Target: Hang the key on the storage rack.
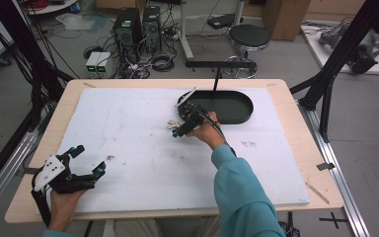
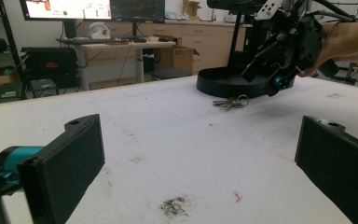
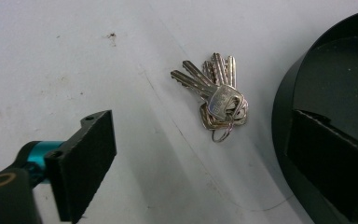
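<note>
I am hovering right gripper (image 3: 205, 172), jaws apart, over keys (image 3: 216, 95) beside black tray (image 3: 335, 84); left gripper (image 2: 196, 163) resting, jaws apart.

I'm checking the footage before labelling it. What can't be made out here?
- Keys: how many, right gripper view; they overlap.
- Keys: too small, partly under the right gripper, high view.
- Tray: cut off by the edge, right gripper view.
- Tray: its inside, left gripper view; wall hides it.
</note>
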A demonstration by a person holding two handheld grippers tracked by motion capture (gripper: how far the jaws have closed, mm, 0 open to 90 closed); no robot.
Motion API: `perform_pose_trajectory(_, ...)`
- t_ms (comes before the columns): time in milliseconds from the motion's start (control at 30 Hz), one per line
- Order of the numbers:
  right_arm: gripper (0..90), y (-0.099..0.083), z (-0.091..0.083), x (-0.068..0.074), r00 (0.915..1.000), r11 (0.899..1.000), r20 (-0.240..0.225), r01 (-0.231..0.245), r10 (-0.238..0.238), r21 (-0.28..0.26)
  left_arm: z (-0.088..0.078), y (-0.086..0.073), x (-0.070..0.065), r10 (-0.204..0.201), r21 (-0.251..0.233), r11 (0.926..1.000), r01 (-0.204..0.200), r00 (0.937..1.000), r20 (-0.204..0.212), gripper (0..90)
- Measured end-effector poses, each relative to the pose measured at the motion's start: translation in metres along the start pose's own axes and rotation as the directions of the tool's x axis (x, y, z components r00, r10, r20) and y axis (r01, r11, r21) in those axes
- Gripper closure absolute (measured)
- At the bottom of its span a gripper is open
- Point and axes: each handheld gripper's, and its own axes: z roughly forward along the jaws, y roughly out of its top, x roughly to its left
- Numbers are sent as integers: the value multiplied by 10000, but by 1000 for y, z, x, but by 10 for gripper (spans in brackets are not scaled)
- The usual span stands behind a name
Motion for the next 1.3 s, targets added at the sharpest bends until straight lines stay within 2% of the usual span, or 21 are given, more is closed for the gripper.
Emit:
perform_pose_trajectory(33,157,0,1,0,9999,9999,28,-101,101,33,0,0,0,-6,-4,10000,6,10000,3,17)
perform_pose_trajectory(233,217,0,2,-1,9996,9996,44,-278,277,85,0,0,0,1,-16,10000,-1,10000,4,17)
perform_pose_trajectory(267,265,0,2,-1,9995,9994,44,-322,321,90,0,0,0,-21,-16,10000,21,10000,4,17)
perform_pose_trajectory(333,284,0,2,-1,9991,9991,52,-423,422,103,0,0,0,-23,-23,10000,23,10000,5,17)
perform_pose_trajectory(400,353,0,3,-2,9985,9985,23,-539,538,109,0,0,0,-28,-27,10000,28,10000,12,17)
perform_pose_trajectory(667,526,-3,5,-9,9907,9905,-13,-1361,1362,188,0,0,0,-16,-20,10000,17,10000,19,17)
perform_pose_trajectory(1133,699,-5,9,-13,9826,9818,177,-1853,1847,407,0,0,0,-29,-30,10000,29,10000,22,17)
perform_pose_trajectory(1267,755,-5,10,-14,9765,9759,167,-2155,2150,337,0,0,0,-30,-31,10000,30,10000,22,17)
perform_pose_trajectory(1300,779,-5,10,-15,9771,9768,166,-2125,2121,246,0,0,0,-29,-32,10000,29,10000,22,17)
